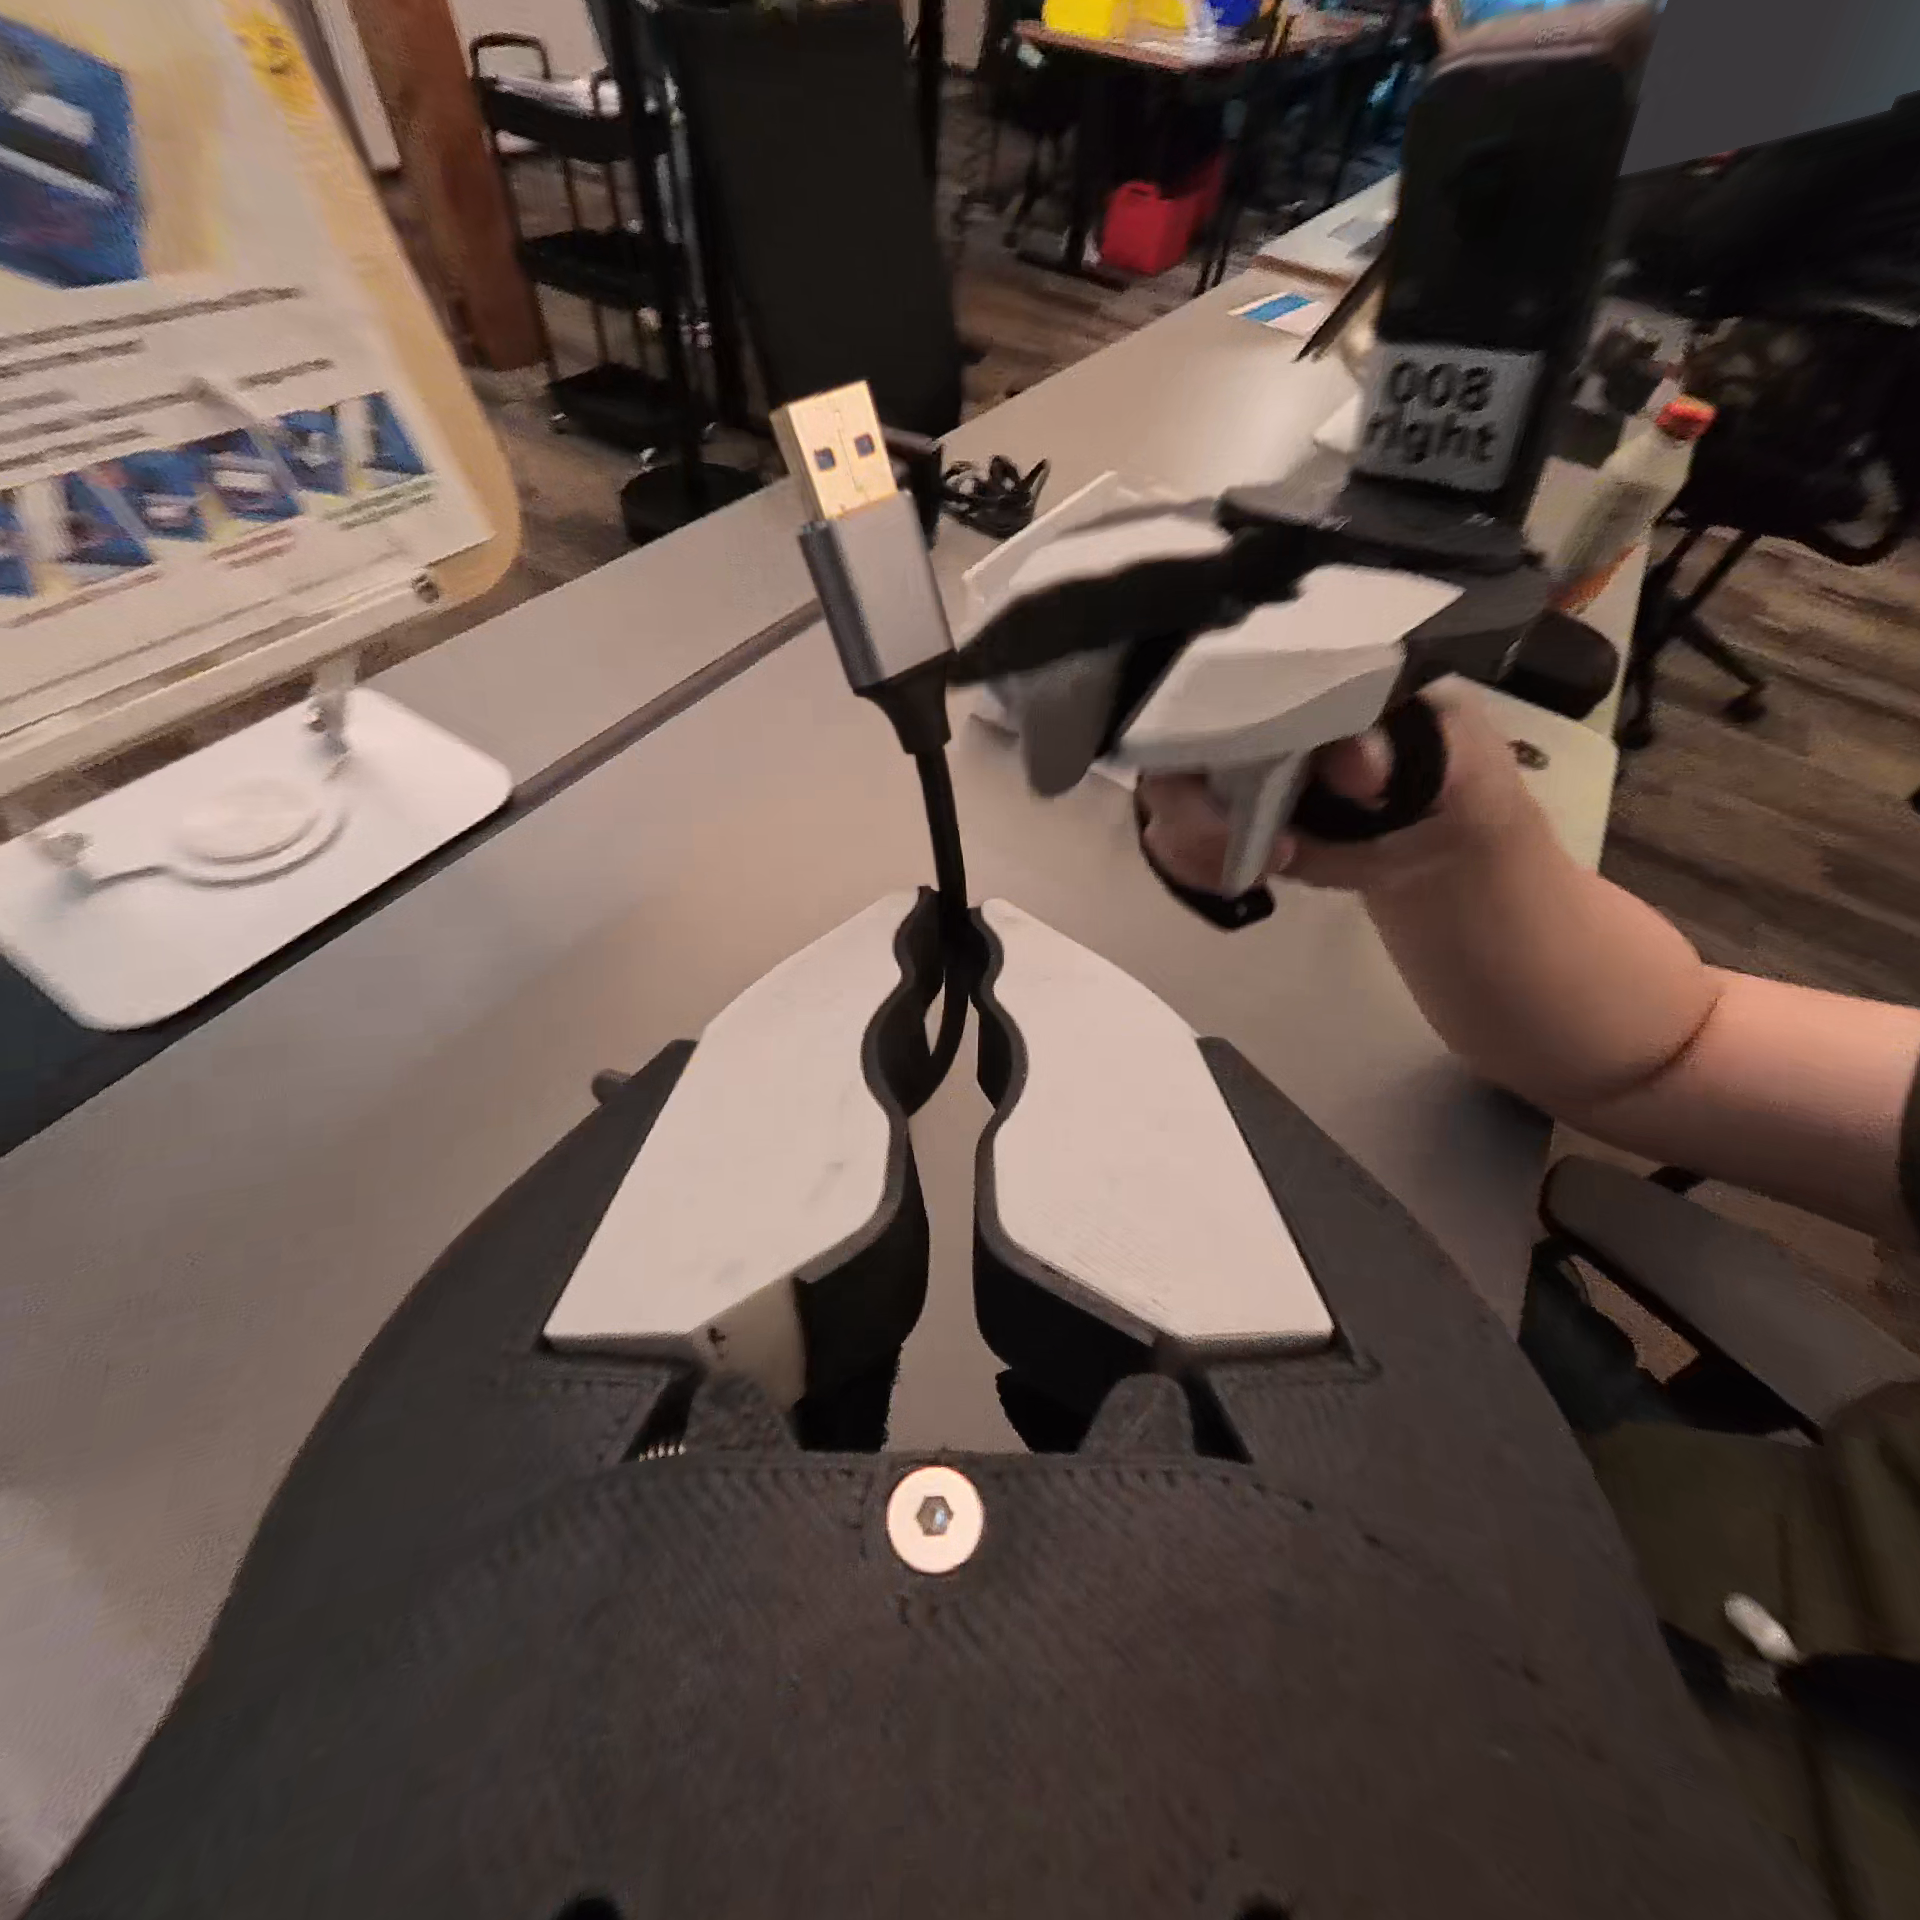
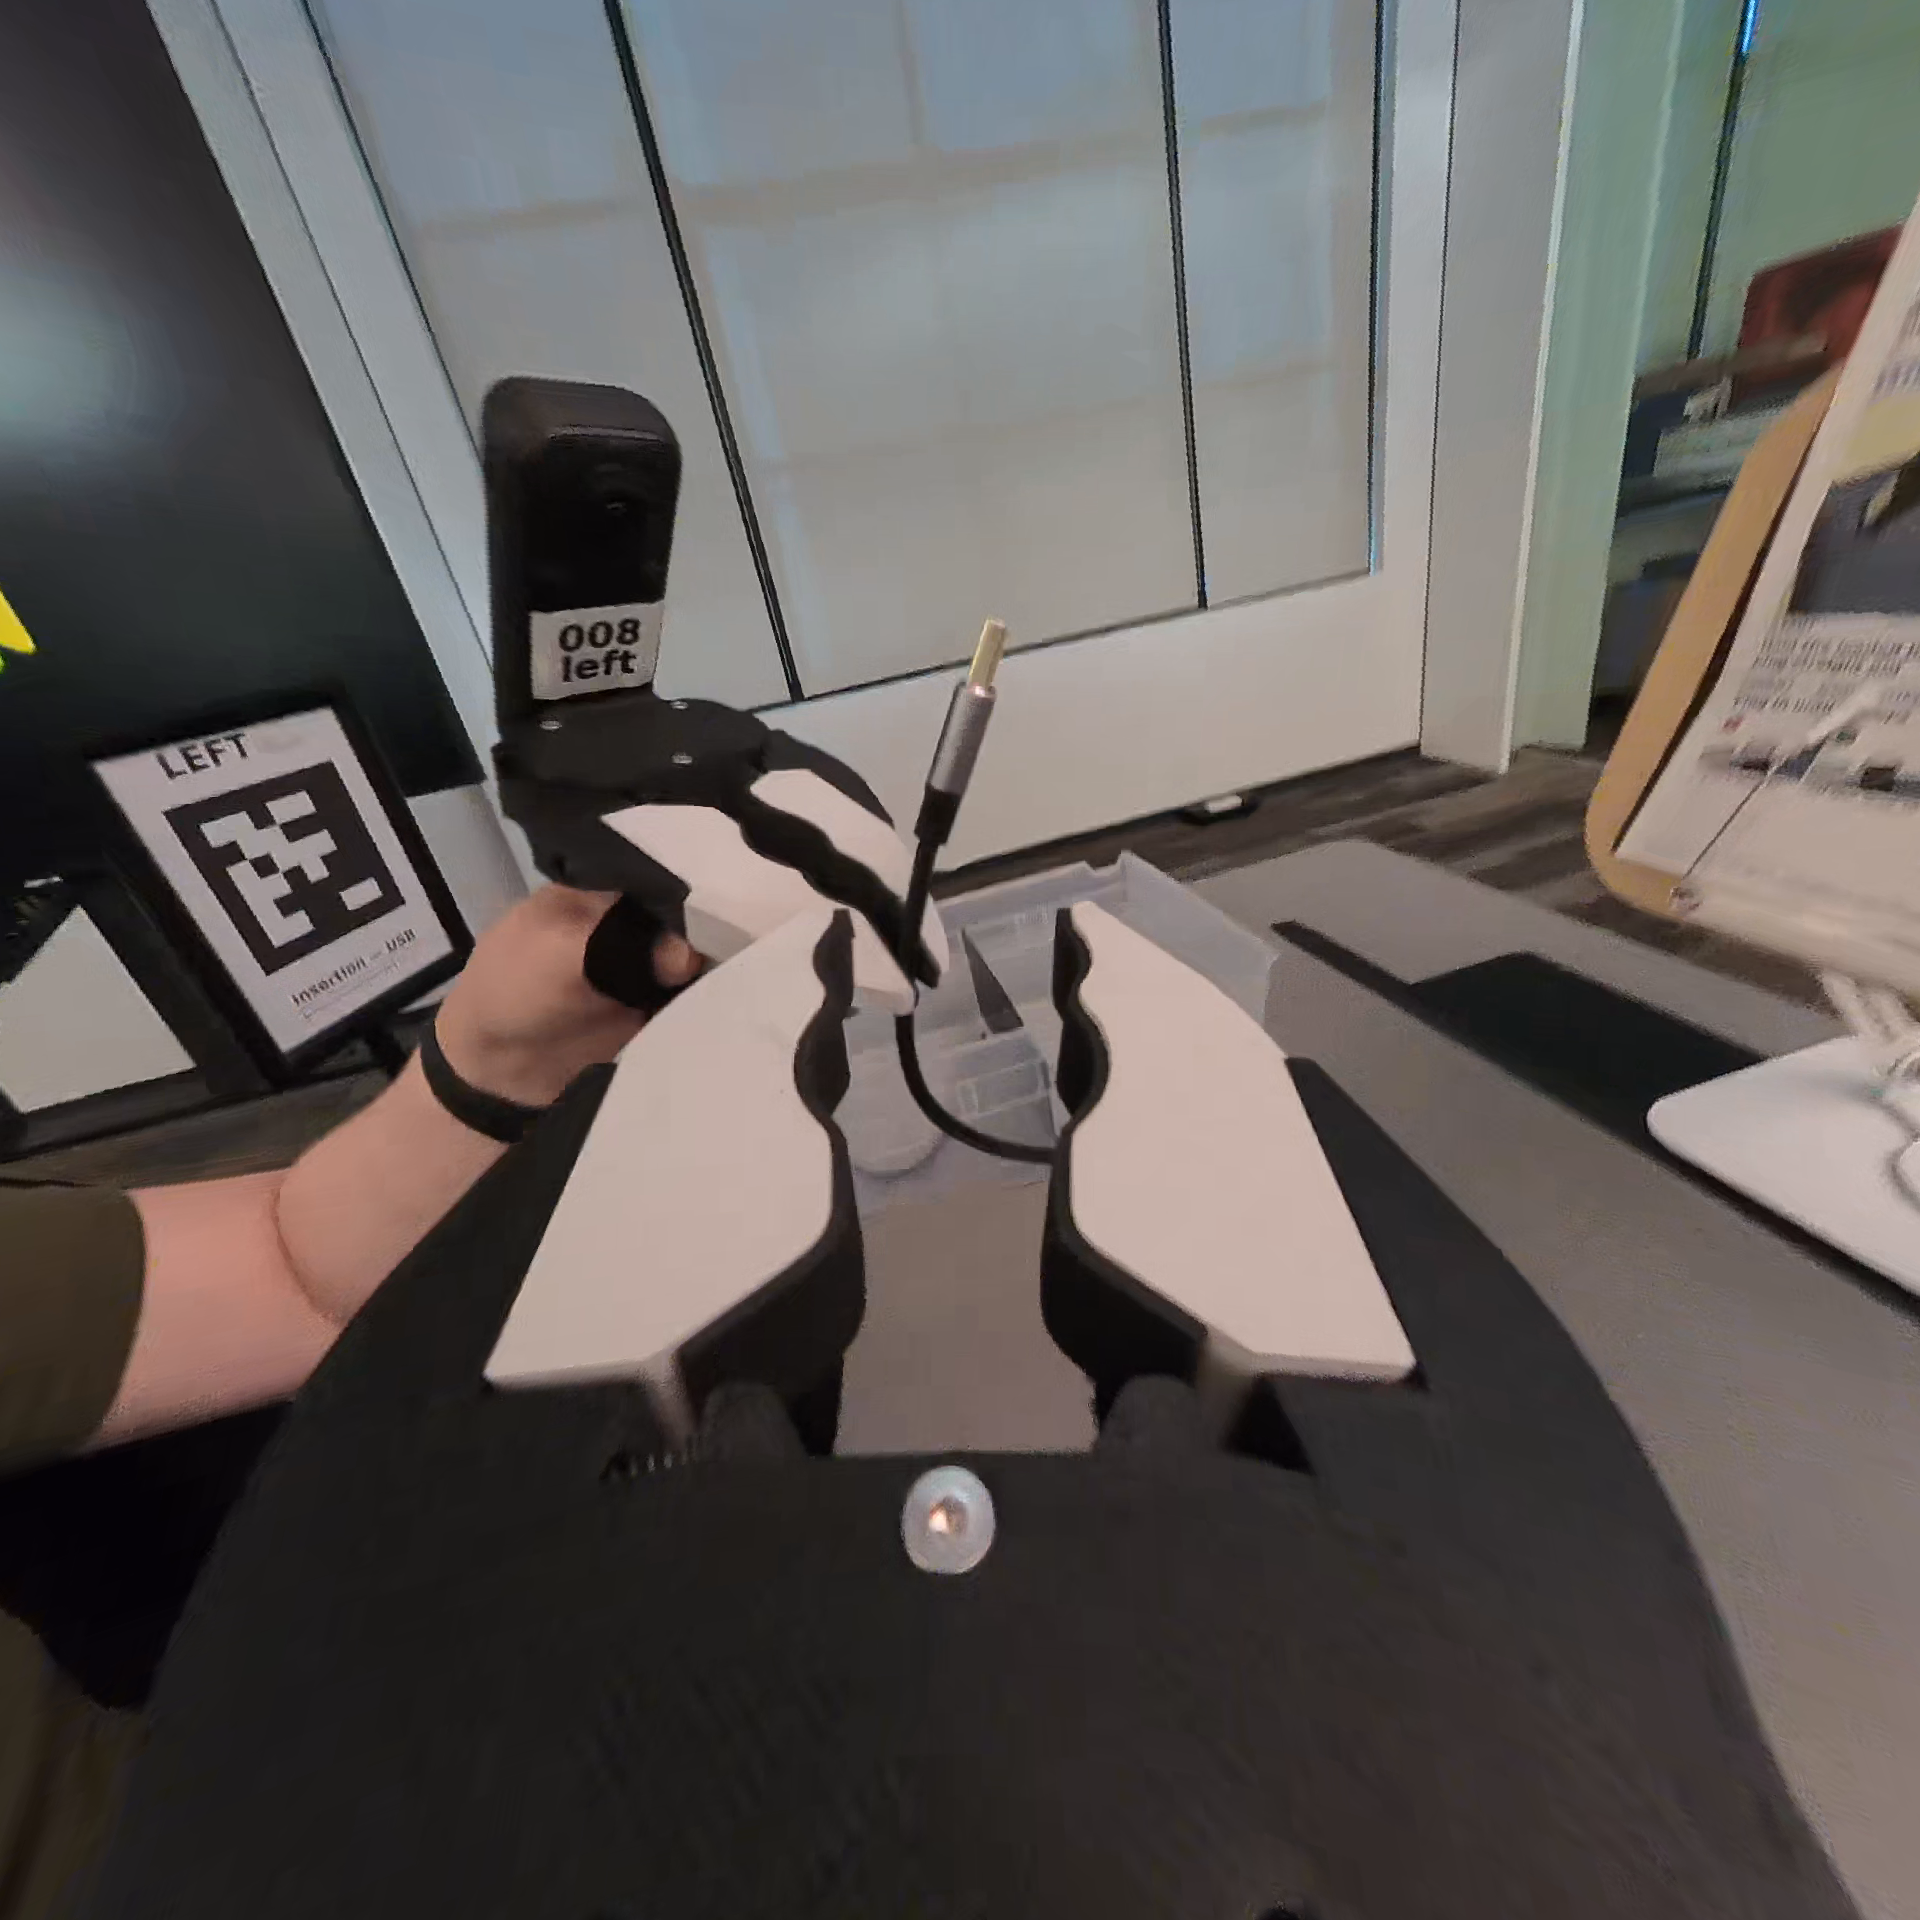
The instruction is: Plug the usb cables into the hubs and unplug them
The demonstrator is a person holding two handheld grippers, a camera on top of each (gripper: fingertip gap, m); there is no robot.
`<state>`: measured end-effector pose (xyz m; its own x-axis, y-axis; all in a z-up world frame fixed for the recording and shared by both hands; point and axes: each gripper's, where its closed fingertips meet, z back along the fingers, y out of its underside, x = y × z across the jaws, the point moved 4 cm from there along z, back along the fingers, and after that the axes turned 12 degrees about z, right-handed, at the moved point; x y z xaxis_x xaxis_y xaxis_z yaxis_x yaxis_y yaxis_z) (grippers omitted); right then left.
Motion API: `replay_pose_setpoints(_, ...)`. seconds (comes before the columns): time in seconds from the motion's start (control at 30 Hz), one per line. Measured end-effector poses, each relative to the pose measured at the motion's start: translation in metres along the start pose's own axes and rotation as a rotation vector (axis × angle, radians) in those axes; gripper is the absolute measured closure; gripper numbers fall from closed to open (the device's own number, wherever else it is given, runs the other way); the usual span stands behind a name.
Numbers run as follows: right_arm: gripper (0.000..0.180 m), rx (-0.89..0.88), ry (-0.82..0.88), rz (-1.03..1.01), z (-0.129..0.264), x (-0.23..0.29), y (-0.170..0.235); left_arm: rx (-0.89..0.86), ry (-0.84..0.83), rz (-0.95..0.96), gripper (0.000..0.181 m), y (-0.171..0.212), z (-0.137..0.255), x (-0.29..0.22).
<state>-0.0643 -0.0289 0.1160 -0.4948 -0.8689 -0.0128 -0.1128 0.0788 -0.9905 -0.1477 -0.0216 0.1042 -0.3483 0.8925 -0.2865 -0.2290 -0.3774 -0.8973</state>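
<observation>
My left gripper [image 1: 948,914] is shut on the black cable [image 1: 940,810] a little below its USB plug [image 1: 878,592]. The plug has a grey shell and a gold tip and stands upright above the grey table [image 1: 623,935]. My right gripper [image 2: 954,930] is open and empty, with the left gripper's tips [image 2: 914,971] and the cable [image 2: 935,1081] between its fingers. The plug [image 2: 961,727] points up above them. In the left wrist view the right gripper [image 1: 997,649] sits just right of the plug. A clear plastic box [image 2: 1164,914] lies on the table behind the grippers.
A tilted instruction board on a white base [image 1: 260,831] stands at the left; it also shows in the right wrist view [image 2: 1787,1143]. A framed marker sign [image 2: 281,862] stands on the floor. A black cable bundle [image 1: 987,483] and a white bottle [image 1: 1631,488] lie farther back. A chair [image 1: 1704,1268] is at the right. Less than 4 cm separates the two grippers' tips.
</observation>
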Motion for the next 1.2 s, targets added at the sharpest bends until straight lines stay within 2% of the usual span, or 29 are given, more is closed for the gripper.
replay_pose_setpoints(0.1, 0.149, 0.109, -0.041, -0.037, 0.000, -0.009, 0.019, 0.013, 0.092, 0.007, 0.178, 0.007, -0.033, -0.007)
replay_pose_setpoints(0.17, 0.175, 0.139, -0.097, -0.014, 0.006, -0.012, 0.022, -0.016, 0.142, 0.000, 0.178, 0.009, -0.048, -0.008)
replay_pose_setpoints(0.23, 0.176, 0.224, -0.098, 0.029, 0.012, -0.021, 0.027, -0.022, 0.176, 0.022, 0.178, 0.014, -0.060, -0.003)
replay_pose_setpoints(0.27, 0.176, 0.290, -0.067, 0.074, 0.016, -0.027, 0.032, -0.019, 0.183, 0.046, 0.169, 0.017, -0.064, 0.001)
replay_pose_setpoints(0.3, 0.176, 0.371, -0.011, 0.148, 0.022, -0.036, 0.037, -0.025, 0.189, 0.069, 0.150, 0.020, -0.066, 0.006)
replay_pose_setpoints(0.33, 0.176, 0.444, 0.016, 0.212, 0.028, -0.041, 0.041, -0.030, 0.199, 0.088, 0.144, 0.023, -0.064, 0.011)
replay_pose_setpoints(0.47, 0.176, 0.910, -0.011, 0.350, 0.067, -0.047, 0.079, 0.004, 0.165, 0.159, 0.145, 0.043, -0.045, 0.033)
replay_pose_setpoints(0.53, 0.176, 1.129, -0.173, 0.453, 0.090, -0.038, 0.110, -0.009, 0.124, 0.161, 0.145, 0.051, -0.028, 0.041)
replay_pose_setpoints(0.6, 0.175, 1.271, -0.345, 0.396, 0.102, -0.027, 0.146, -0.037, 0.058, 0.142, 0.147, 0.054, -0.005, 0.049)
replay_pose_setpoints(0.7, 0.175, 1.427, -0.430, 0.249, 0.102, -0.027, 0.188, -0.045, -0.108, 0.042, 0.146, 0.053, 0.041, 0.068)
replay_pose_setpoints(0.77, 0.175, 1.452, -0.491, 0.200, 0.102, -0.024, 0.208, -0.037, -0.222, -0.081, 0.137, 0.057, 0.075, 0.085)
replay_pose_setpoints(0.87, 0.171, 1.428, -0.554, 0.127, 0.097, -0.019, 0.225, 0.040, -0.376, -0.332, 0.139, 0.076, 0.121, 0.121)
replay_pose_setpoints(1.03, 0.164, 1.361, -0.555, 0.064, 0.092, -0.020, 0.212, 0.368, -0.375, -0.539, 0.145, 0.126, 0.158, 0.176)
replay_pose_setpoints(1.2, 0.164, 1.176, -0.464, 0.225, 0.084, -0.026, 0.168, 0.722, -0.233, -0.541, 0.150, 0.171, 0.152, 0.200)
